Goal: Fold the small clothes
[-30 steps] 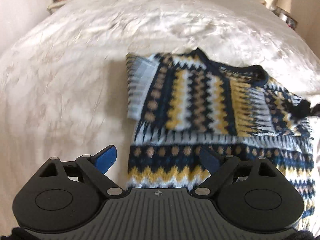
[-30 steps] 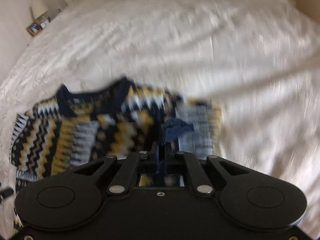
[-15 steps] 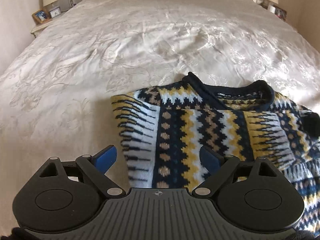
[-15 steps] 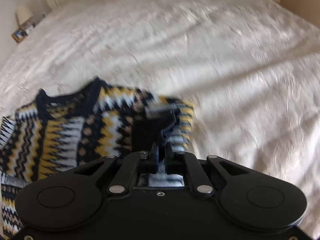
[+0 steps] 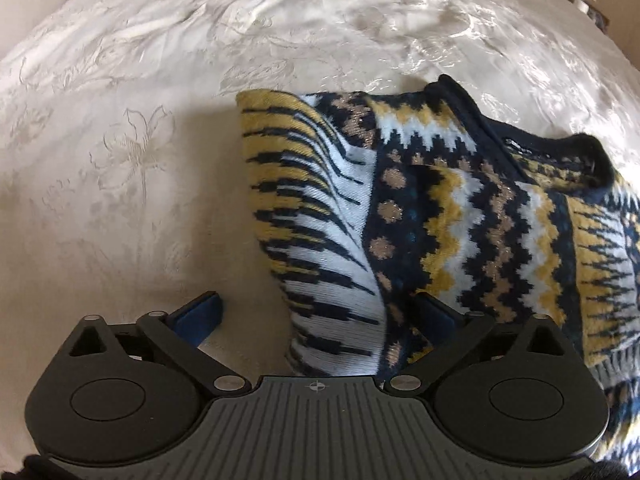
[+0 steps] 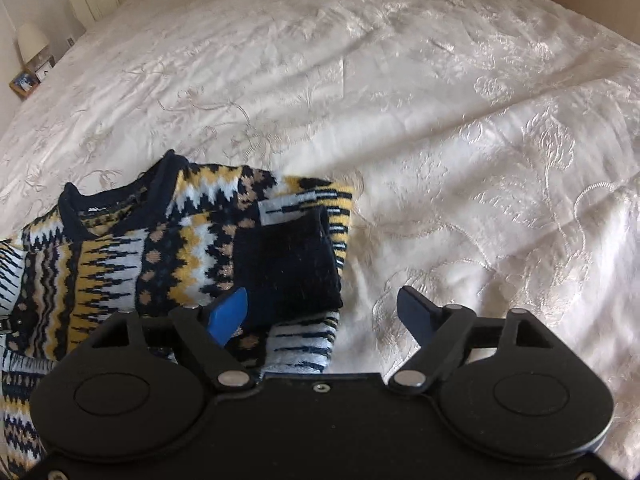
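Lying on the cream embroidered bedspread (image 6: 460, 128) is the small knitted sweater (image 5: 460, 220), patterned in navy, mustard yellow, white and tan zigzags, its sleeves folded in over the body and its dark navy neckline (image 5: 532, 140) pointing away from the cameras. The right gripper (image 6: 324, 312) is opening its jaws: a second ago and half a second ago they were pinched together on the sweater's dark navy cuff (image 6: 288, 264), and now the blue-padded fingers (image 6: 230, 312) are standing well apart, with the cuff lying released on the folded right sleeve, between and just ahead of them, not pressed by either pad. The left gripper (image 5: 316, 316) is also widening its jaws, which were already apart earlier; it has come down closer to the sweater, whose striped left sleeve (image 5: 312, 220) is now filling the space between its fingers without either pad visibly clamping it. A bedside lamp (image 6: 32, 40) is standing at the far left in the right wrist view.
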{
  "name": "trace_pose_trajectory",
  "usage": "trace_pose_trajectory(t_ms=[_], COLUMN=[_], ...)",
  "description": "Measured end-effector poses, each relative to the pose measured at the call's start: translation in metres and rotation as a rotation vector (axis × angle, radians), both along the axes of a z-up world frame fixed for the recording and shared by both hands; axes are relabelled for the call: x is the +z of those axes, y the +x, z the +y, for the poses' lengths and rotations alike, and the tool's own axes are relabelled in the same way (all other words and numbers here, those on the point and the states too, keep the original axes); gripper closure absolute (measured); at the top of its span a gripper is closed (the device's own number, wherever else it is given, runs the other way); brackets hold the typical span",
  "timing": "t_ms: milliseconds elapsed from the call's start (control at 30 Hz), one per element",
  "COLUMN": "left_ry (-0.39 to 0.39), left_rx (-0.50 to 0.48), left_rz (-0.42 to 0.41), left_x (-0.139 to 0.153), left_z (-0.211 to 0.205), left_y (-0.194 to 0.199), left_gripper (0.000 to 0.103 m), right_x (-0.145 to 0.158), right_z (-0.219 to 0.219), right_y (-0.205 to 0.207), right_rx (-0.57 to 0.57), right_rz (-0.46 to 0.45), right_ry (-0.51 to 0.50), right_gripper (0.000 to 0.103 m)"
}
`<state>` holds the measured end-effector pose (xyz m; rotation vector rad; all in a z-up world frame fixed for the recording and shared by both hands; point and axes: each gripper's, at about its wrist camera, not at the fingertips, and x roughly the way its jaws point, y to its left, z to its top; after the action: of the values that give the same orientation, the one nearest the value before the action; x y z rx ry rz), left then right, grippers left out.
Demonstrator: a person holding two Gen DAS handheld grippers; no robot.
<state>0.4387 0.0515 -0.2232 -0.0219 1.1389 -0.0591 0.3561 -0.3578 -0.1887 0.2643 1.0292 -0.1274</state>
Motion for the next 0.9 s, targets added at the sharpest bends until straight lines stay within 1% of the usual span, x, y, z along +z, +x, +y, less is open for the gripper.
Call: trace_pose_trajectory(t_ms=[33,67,133,233,300,333,367,400,500,533,700,833,900], left_ry=[-0.014,-0.026,-0.039,-0.018,0.004,0.004,-0.009,-0.014,0.022,0.034,0.015,0.008,0.004], left_rx=[0.009,0.015,0.023,0.044,0.056,0.055,0.047,0.045,0.026,0.023,0.023,-0.002,-0.013], left_rz=[-0.004,-0.009,-0.021,-0.056,-0.062,-0.059,-0.049,-0.047,-0.082,-0.093,-0.109,-0.087,-0.069], left_x=[-0.001,-0.001,0.001,0.006,0.007,0.006,0.006,0.007,0.017,0.023,0.043,0.052,0.055], left_z=[0.003,0.006,0.01,0.014,0.019,0.022,0.025,0.025,0.023,0.023,0.021,0.008,0.001], left_y=[0.0,0.0,0.001,0.004,0.007,0.009,0.011,0.012,0.006,0.001,-0.039,-0.088,-0.119], left_gripper=[0.0,0.0,0.0,0.0,0.0,0.0,0.0,0.0,0.001,0.001,0.001,0.001,0.001], right_x=[0.001,0.0,-0.004,-0.015,-0.026,-0.031,-0.037,-0.04,-0.035,-0.031,-0.012,-0.002,0.0], right_z=[0.002,0.004,0.007,0.009,0.006,0.004,0.001,-0.002,-0.008,-0.009,-0.01,-0.003,0.004], right_y=[0.001,0.003,0.009,0.02,0.028,0.029,0.031,0.031,0.027,0.024,-0.009,-0.041,-0.06], right_rx=[0.013,0.029,0.046,0.045,0.031,0.023,0.013,0.006,-0.004,-0.002,0.026,0.077,0.111], right_rz=[-0.004,-0.006,-0.002,0.013,0.048,0.067,0.081,0.087,0.079,0.068,0.025,0.017,0.018], right_ry=[-0.006,-0.008,-0.008,-0.022,-0.04,-0.046,-0.045,-0.037,-0.024,-0.018,0.044,0.092,0.115], right_gripper=[0.016,0.012,0.01,0.01,0.01,0.008,0.004,0.003,0.003,0.002,0.002,0.001,0.001])
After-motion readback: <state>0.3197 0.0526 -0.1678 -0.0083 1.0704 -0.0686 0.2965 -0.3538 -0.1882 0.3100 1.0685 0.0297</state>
